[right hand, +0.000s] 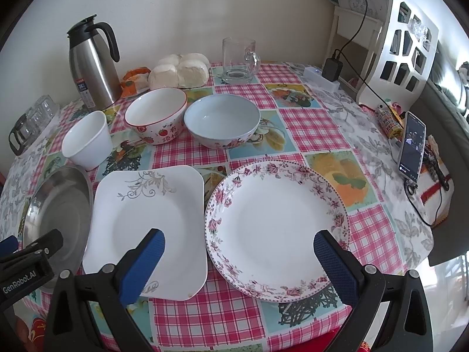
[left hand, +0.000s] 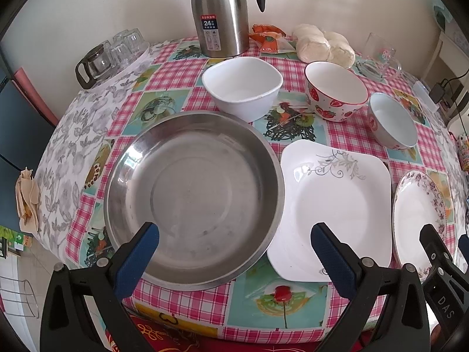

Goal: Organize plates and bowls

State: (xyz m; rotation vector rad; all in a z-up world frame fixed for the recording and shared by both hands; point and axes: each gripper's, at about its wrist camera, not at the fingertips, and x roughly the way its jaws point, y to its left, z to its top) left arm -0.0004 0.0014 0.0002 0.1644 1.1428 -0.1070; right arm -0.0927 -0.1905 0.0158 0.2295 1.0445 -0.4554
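Left gripper (left hand: pixel 234 248) spread wide, empty, above round stainless-steel pan (left hand: pixel 193 199) | right gripper (right hand: pixel 239 252) spread wide, empty, over round floral-rimmed plate (right hand: pixel 275 228) | square white plate (right hand: pixel 146 223) between pan and floral plate | three bowls behind: square white bowl (left hand: pixel 241 86), strawberry-print bowl (left hand: pixel 334 91), pale-blue bowl (right hand: pixel 222 123).
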